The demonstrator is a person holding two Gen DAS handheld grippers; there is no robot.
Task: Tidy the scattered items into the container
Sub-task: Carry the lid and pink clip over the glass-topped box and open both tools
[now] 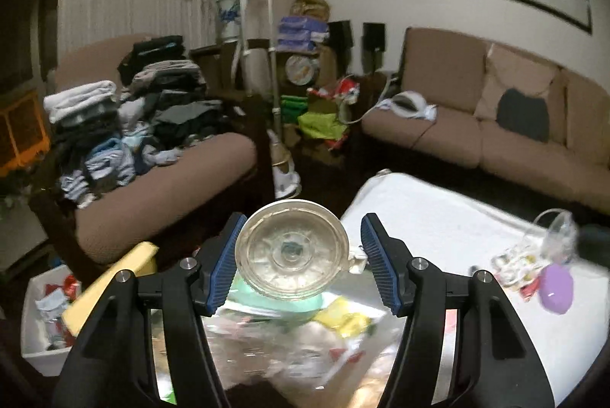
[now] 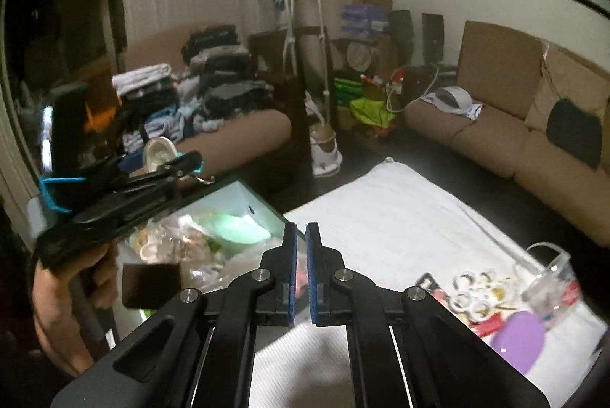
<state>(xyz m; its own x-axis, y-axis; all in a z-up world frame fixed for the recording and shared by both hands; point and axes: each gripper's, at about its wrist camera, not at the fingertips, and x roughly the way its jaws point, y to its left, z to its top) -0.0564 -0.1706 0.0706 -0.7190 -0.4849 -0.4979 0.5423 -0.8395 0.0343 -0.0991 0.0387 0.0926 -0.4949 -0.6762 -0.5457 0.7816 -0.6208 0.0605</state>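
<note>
Left gripper (image 1: 301, 261): jaws spread wide, a clear glass lid (image 1: 291, 249) between the blue pads, touching the left pad and apart from the right one; whether it is gripped cannot be told. It hangs above the container (image 2: 244, 208), an open white bin already holding a mint-green item (image 2: 236, 230) and crumpled wrappers. Right gripper (image 2: 301, 269): pads drawn together with only a thin slit between them, nothing held, poised over the white cloth (image 2: 381, 213). The right wrist view alone shows the left gripper from the side, the bare hand (image 2: 72, 297) gripping it, and the bin's far wall. Scattered items remaining at the cloth's right edge: purple oval object (image 2: 518, 337), white rings (image 2: 469, 295), clear plastic bag (image 2: 547, 280). The cloth's centre and far edge lie bare. Beyond: brown sofa (image 1: 495, 110), armchair piled with folded clothes (image 1: 126, 110).
</note>
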